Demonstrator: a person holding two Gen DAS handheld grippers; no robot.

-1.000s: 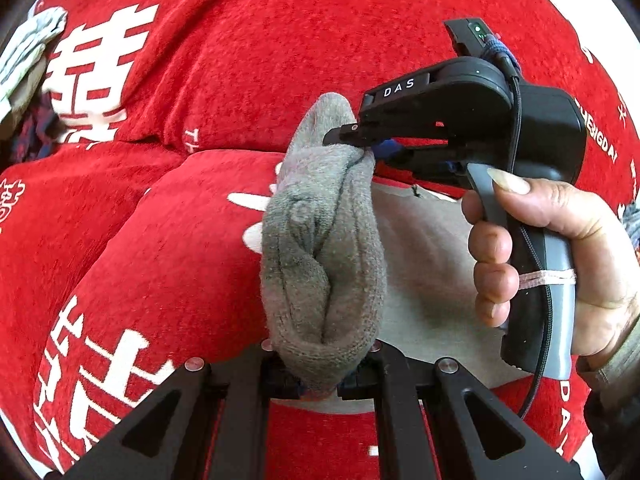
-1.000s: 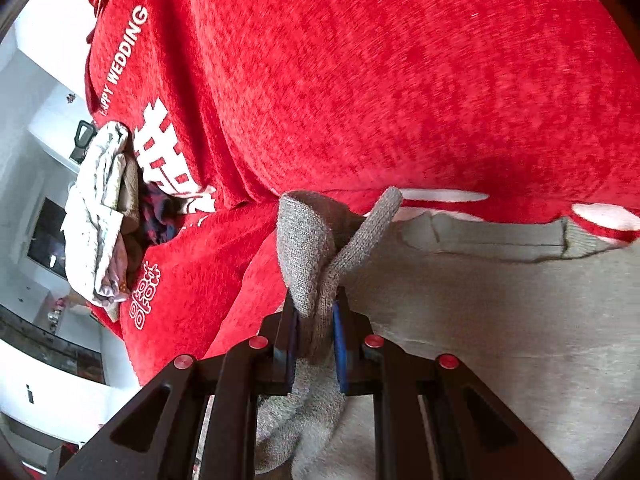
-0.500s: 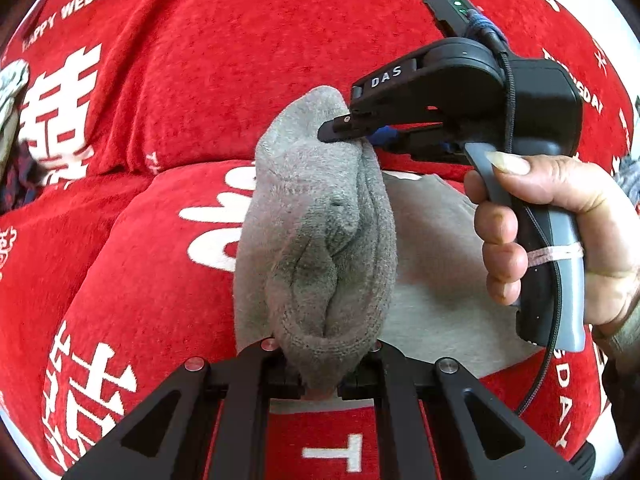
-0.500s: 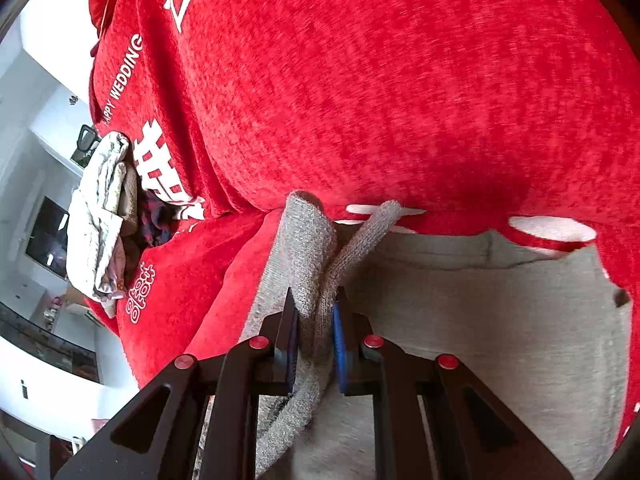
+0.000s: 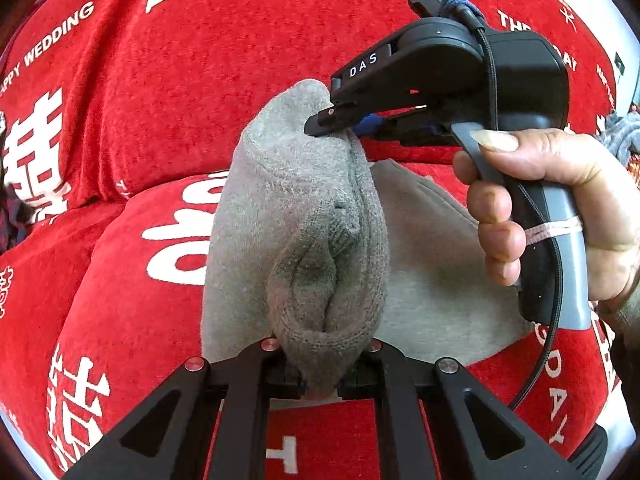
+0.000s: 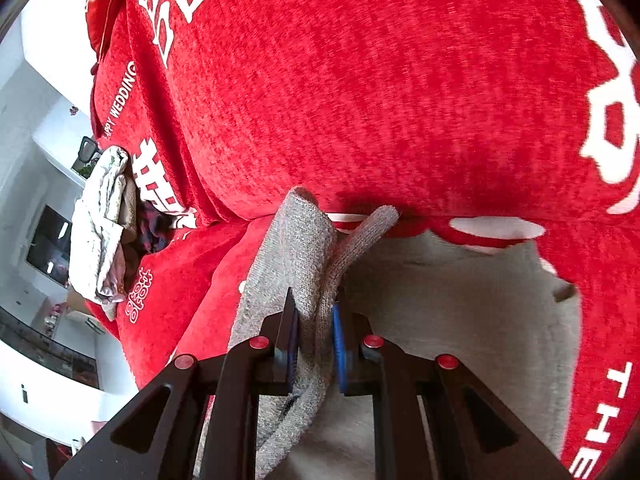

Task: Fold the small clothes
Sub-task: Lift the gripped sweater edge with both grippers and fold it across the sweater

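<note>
Starting at the left, the left gripper (image 5: 320, 376) has its jaws pinched tight on the bunched lower end of a grey sock (image 5: 304, 240). From those fingers the sock rises forward, lifted off the red sofa cover (image 5: 132, 288), its folds puckered just ahead of the fingertips. Well off to the left of the right gripper's fingers, a pile of other clothes (image 6: 104, 232) sits at the sofa's edge.

At the sock's far end, the right gripper (image 6: 314, 332) has its blue pads (image 6: 339, 344) drawn narrow on a doubled strip of the knit; two ends of the sock stick up past the fingertips and a loose length trails down beneath them. A hand (image 5: 560, 216) squeezes that gripper's trigger. Below and to the right of both sets of fingers, a grey garment (image 6: 460, 304) lies flat on the cushion.

The risks, as I judge them: the right pinch takes only a thin, bunched strip, so pulling the two ends apart could slip the knit out and drop that end. The puckers at the left fingers would likely be pressed into the fold if the sock is laid down without smoothing. Lowering it carelessly could also snag or rumple the flat garment underneath.
</note>
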